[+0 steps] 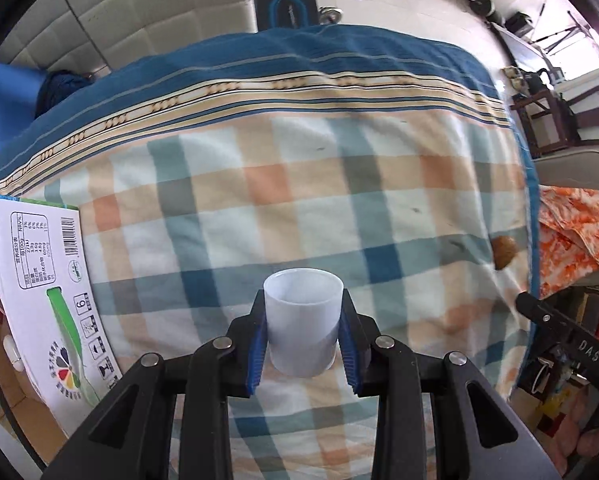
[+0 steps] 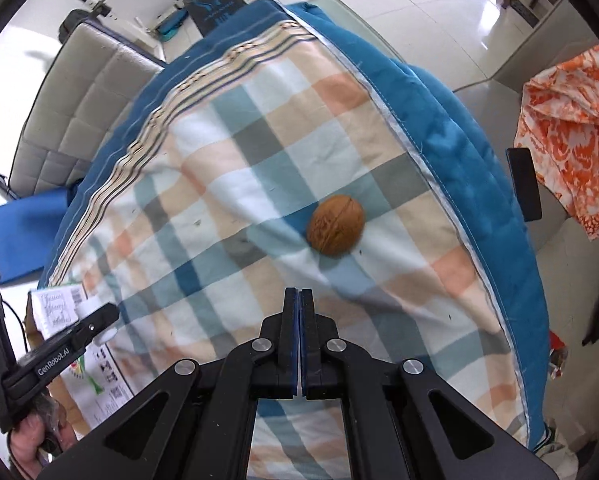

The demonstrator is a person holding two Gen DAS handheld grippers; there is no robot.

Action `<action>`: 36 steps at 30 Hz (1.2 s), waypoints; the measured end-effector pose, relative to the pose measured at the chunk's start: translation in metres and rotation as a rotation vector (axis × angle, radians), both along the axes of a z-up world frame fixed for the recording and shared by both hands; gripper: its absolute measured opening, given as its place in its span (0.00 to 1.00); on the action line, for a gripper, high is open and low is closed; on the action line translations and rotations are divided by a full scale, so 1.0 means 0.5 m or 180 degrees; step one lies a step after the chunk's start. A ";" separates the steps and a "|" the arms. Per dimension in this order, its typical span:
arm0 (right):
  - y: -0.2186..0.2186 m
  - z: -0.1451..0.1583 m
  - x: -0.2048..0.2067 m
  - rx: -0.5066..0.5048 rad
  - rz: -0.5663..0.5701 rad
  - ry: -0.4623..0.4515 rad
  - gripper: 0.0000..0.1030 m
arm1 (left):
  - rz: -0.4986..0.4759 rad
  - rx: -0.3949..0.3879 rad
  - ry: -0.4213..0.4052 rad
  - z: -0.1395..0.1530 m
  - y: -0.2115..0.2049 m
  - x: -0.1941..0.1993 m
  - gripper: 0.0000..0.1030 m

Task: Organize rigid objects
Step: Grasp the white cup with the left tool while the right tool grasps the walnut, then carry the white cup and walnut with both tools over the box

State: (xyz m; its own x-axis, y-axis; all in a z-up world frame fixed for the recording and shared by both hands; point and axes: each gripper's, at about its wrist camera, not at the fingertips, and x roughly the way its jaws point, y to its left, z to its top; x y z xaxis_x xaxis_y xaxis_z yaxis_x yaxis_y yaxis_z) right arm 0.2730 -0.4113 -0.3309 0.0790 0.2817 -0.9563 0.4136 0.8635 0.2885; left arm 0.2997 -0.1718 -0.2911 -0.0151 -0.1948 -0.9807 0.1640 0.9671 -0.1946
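Checked cloth (image 1: 299, 200) in orange, teal and white covers the table in front of you, with a blue striped border along its far edge and a pale tiled floor beyond.

Your left gripper (image 1: 303, 336) points steeply down and its jaws are clamped on a white plastic cup (image 1: 302, 320). The blue pads (image 1: 256, 352) press against the cup's two sides, and the cup stands upright between them, mouth up, raised off the cloth. A printed cardboard box (image 1: 39, 280) lies at the cloth's left edge, well apart from the cup.

Your right gripper (image 2: 298, 320) has its jaws fully closed, the two fingers pressed flat together with nothing between them. It hangs above the cloth and touches nothing. A walnut (image 2: 336, 225) lies on the cloth just ahead of those fingertips, apart from them, resting on a teal square near the blue border. From the left wrist view the same walnut sits far to the right, close to the cloth's edge.
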 end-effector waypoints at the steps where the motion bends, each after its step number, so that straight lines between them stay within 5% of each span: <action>1: 0.004 0.004 -0.008 0.0020 0.0010 -0.0004 0.00 | -0.0028 -0.0013 -0.0015 0.012 -0.004 -0.012 0.28; 8: -0.027 0.006 -0.028 0.0043 -0.0176 -0.0107 0.05 | -0.0085 -0.0145 -0.0036 0.032 -0.044 -0.032 0.28; 12: -0.081 -0.012 0.028 -0.0004 -0.0420 -0.0143 0.46 | -0.0108 -0.0197 -0.0125 0.038 -0.091 0.032 0.28; 17: -0.078 -0.087 0.096 0.0022 -0.0375 0.0155 0.47 | -0.0134 -0.0192 -0.0131 0.020 -0.128 0.076 0.28; 19: -0.065 -0.128 0.112 -0.0150 -0.0303 0.0304 0.35 | -0.0146 -0.0177 -0.0104 0.013 -0.135 0.090 0.28; 22: -0.050 -0.136 0.114 -0.0302 -0.0272 0.0319 0.33 | -0.0173 -0.0136 -0.0084 0.005 -0.140 0.089 0.28; 36: 0.098 0.106 0.002 -0.0182 0.0183 -0.0291 0.33 | -0.0050 -0.0451 -0.0299 0.112 -0.003 0.003 0.28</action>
